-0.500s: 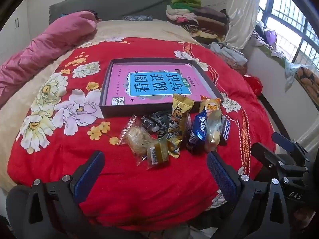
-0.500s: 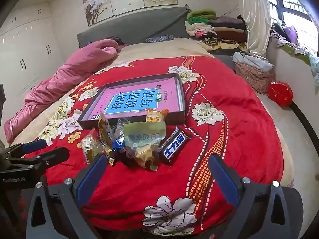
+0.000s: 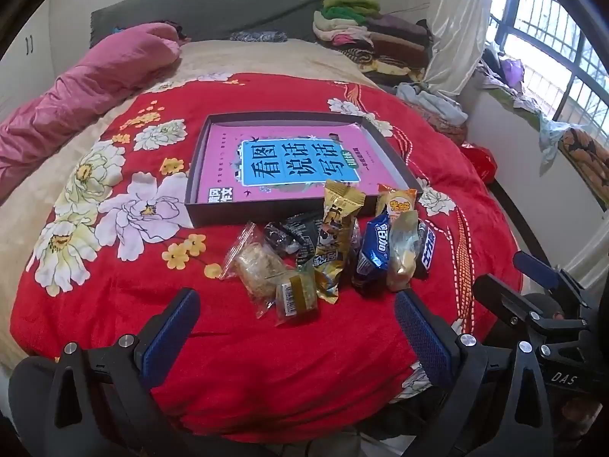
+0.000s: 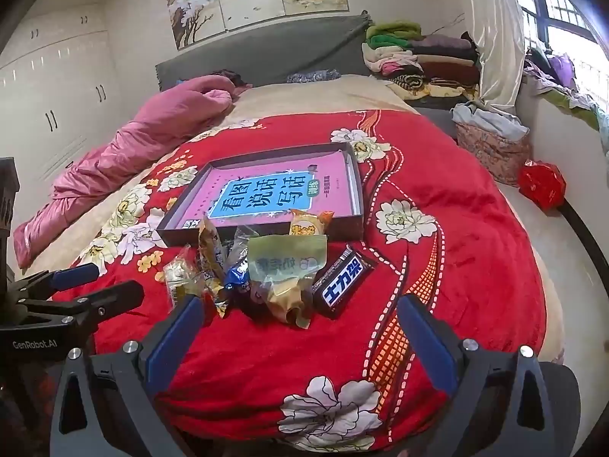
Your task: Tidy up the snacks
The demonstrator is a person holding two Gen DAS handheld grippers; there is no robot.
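Snacks (image 3: pixel 335 255), loose heap of wrapped pieces, centre of left wrist view, lying on red floral blanket (image 3: pixel 114 304) just in front of the near wall of shallow dark tray (image 3: pixel 266 215). Tray above the heap, holding pink book (image 3: pixel 289 160) with blue title panel, flat inside it. Pink quilt (image 3: pixel 76 106) bunched at upper left of frame. Folded clothes (image 3: pixel 365 34) stacked at upper centre-right. Within the heap, by size: black chocolate bar (image 4: pixel 342 280) at right edge; pale green packet (image 4: pixel 289 259) centre; gold wrapper (image 3: pixel 338 236) propped upright; blue wrapper (image 3: pixel 375 251); clear bag with a pale cake (image 3: pixel 255 266) at left; small orange-and-white packet (image 3: pixel 397 200) leaning on the tray wall. Left gripper (image 3: pixel 297 323), lower centre of its view, fingers spread wide, nothing between them, short of the heap. Right gripper (image 4: pixel 300 327), lower centre of its view, likewise spread wide and empty, heap just ahead.
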